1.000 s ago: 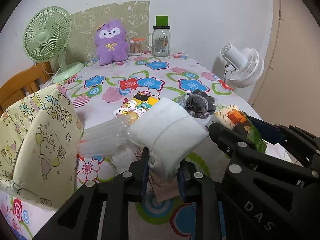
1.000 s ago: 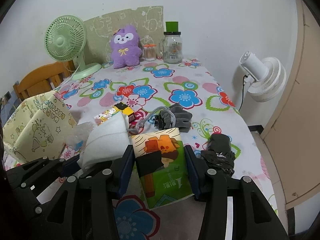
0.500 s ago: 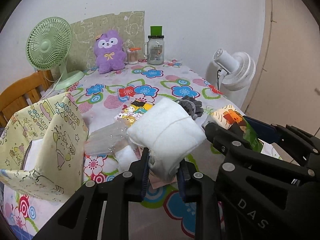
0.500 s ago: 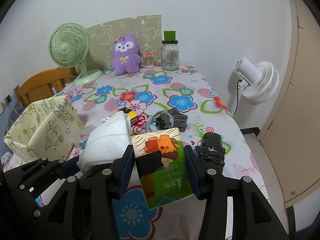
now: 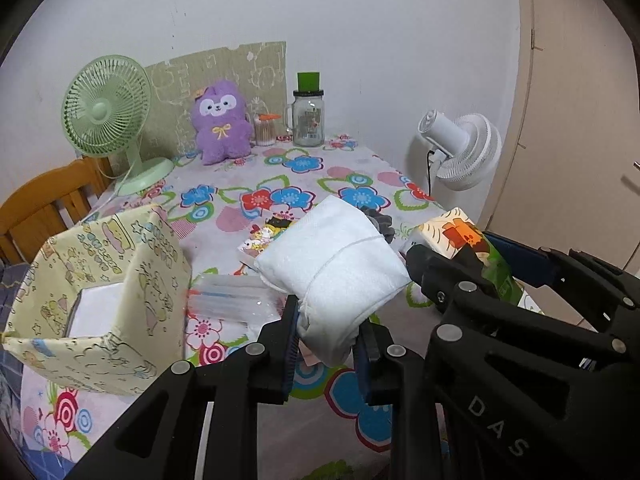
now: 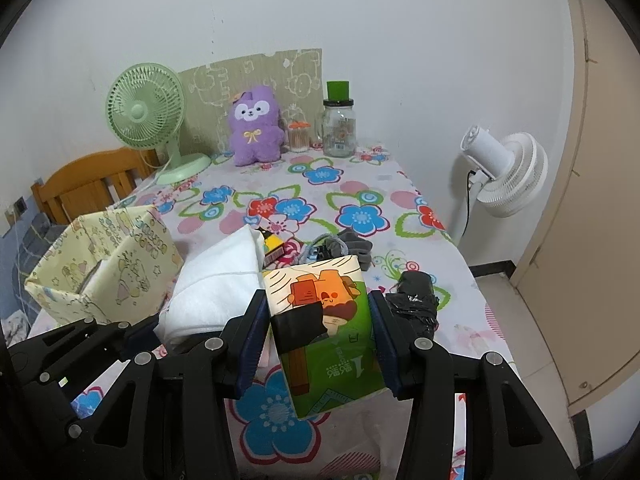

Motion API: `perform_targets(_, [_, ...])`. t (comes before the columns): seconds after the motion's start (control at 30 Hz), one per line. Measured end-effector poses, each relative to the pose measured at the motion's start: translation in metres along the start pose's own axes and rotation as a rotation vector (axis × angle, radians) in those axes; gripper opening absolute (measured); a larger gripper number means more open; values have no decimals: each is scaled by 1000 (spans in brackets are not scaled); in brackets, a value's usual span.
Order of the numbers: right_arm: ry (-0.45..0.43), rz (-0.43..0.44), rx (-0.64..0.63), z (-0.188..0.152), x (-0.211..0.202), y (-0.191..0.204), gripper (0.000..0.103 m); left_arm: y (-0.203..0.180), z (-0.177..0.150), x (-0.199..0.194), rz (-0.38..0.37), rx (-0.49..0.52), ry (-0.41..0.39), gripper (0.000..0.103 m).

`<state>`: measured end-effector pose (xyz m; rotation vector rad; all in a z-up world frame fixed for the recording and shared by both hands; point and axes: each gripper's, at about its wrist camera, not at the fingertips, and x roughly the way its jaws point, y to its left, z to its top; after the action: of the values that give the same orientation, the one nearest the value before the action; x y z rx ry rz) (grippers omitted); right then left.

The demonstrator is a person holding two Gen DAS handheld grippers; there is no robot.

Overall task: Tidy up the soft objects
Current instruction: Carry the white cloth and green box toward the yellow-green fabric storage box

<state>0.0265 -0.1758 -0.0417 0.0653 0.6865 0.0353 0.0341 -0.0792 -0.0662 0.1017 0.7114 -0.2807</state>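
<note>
My left gripper [image 5: 326,336] is shut on a white folded cloth bundle [image 5: 336,260] tied with string and holds it above the floral table. The bundle also shows in the right wrist view [image 6: 216,284]. My right gripper [image 6: 320,336] is shut on a green and yellow tissue pack [image 6: 324,328], seen to the right in the left wrist view [image 5: 460,240]. A yellow patterned fabric box [image 5: 104,300] stands open at the left, with something white inside. A purple plush [image 6: 254,126] sits at the back.
On the table lie a grey scrunchie or glove [image 6: 352,246], a black folded umbrella [image 6: 414,304], a cartoon packet [image 5: 268,236] and a clear plastic pack [image 5: 232,300]. A green fan [image 6: 148,116], a glass jar [image 6: 339,128], a white floor fan [image 6: 504,172] and a wooden chair [image 6: 88,188] surround it.
Both grippers have risen and drawn back from the table with their loads still held. The fabric box's inside now shows.
</note>
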Motion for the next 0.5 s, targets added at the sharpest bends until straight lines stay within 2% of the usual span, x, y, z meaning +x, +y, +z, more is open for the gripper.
perform_targets(0.5, [-40,-9,-1,19,-30,12,53,2,14,-36,10,29,-47,23])
